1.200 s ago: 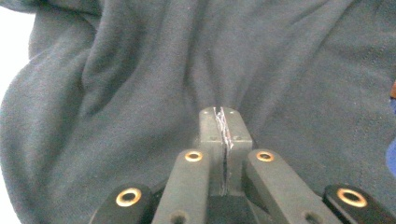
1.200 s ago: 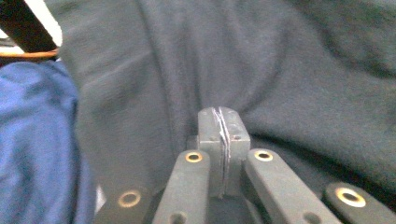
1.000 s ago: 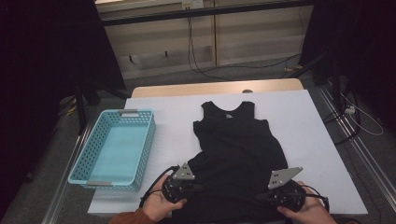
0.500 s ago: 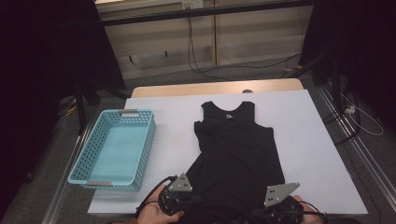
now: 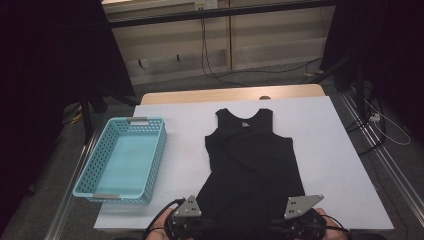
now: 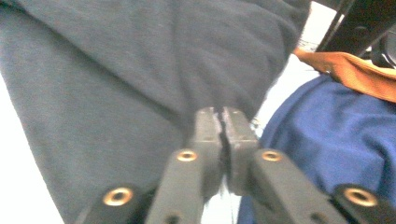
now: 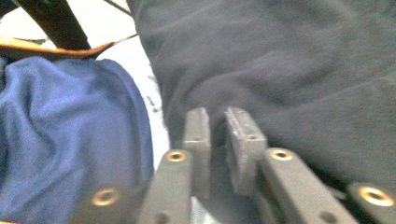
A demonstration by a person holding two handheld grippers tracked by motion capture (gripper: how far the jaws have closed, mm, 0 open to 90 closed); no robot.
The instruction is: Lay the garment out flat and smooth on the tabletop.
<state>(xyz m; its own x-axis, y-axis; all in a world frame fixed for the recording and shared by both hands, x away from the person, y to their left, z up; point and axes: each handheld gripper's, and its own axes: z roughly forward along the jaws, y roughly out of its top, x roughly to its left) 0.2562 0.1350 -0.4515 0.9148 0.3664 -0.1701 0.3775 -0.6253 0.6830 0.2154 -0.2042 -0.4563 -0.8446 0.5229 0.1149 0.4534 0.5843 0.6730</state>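
1. A black tank top (image 5: 252, 160) lies flat on the white table (image 5: 340, 150), neck away from the person, hem at the near edge.
2. The left gripper (image 6: 223, 122) has just been opening; its jaws stand barely apart at the hem, which reaches into the slit.
3. The right gripper (image 7: 219, 126) has just been opening too; a narrow gap shows, with cloth in it.
4. A turquoise basket (image 5: 150, 165) stands well to the left.

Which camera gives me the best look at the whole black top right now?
The high view: the black top lies flat on the white table, neckline away from the person, hem at both grippers. The left gripper view and the right gripper view give only blurred close-ups of dark cloth near the hem.
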